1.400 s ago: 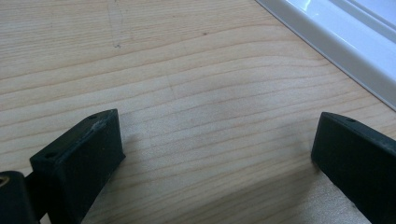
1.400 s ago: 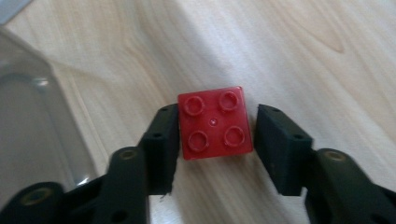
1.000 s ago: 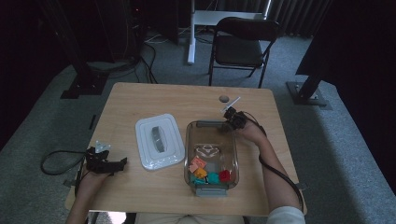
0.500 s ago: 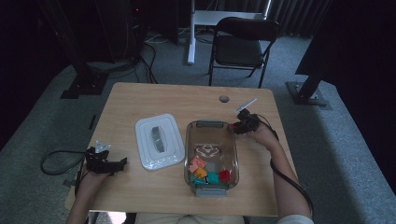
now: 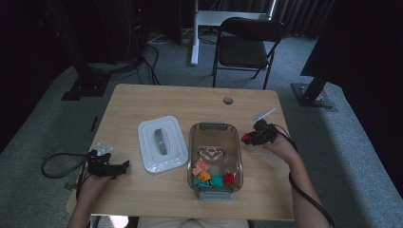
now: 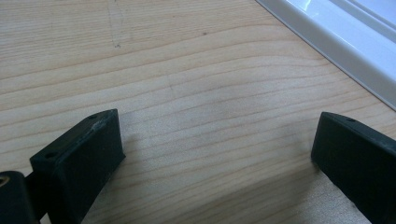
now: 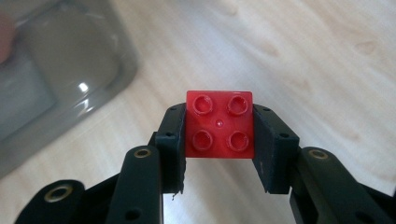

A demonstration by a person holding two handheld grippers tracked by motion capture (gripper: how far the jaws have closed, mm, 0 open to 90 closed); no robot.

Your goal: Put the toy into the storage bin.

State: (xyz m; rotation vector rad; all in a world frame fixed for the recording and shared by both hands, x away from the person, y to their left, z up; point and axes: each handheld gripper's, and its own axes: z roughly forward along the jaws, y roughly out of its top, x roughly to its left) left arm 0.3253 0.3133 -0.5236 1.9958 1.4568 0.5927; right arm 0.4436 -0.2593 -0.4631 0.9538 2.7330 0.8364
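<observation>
My right gripper [image 7: 219, 122] is shut on a red four-stud brick [image 7: 219, 125], its pads pressed against two opposite sides. In the high view the right gripper [image 5: 250, 138] holds the red brick [image 5: 246, 138] above the table, just right of the clear plastic container [image 5: 215, 127], whose corner [image 7: 60, 70] lies beside it. Several coloured bricks [image 5: 212, 178] lie at the container's near end. My left gripper [image 5: 119, 166] rests on the table at the left, and its jaws [image 6: 219, 135] stand open over bare wood.
A white lid [image 5: 162, 143] lies flat between the left gripper and the container, and its edge [image 6: 345, 42] is just ahead of the left jaws. A round hole [image 5: 228, 100] sits near the table's far edge. A folding chair [image 5: 247, 47] stands beyond the table.
My right gripper has moved to the right and toward the person, from the container's far right corner to the bare table beside it. The left gripper has stayed put.
</observation>
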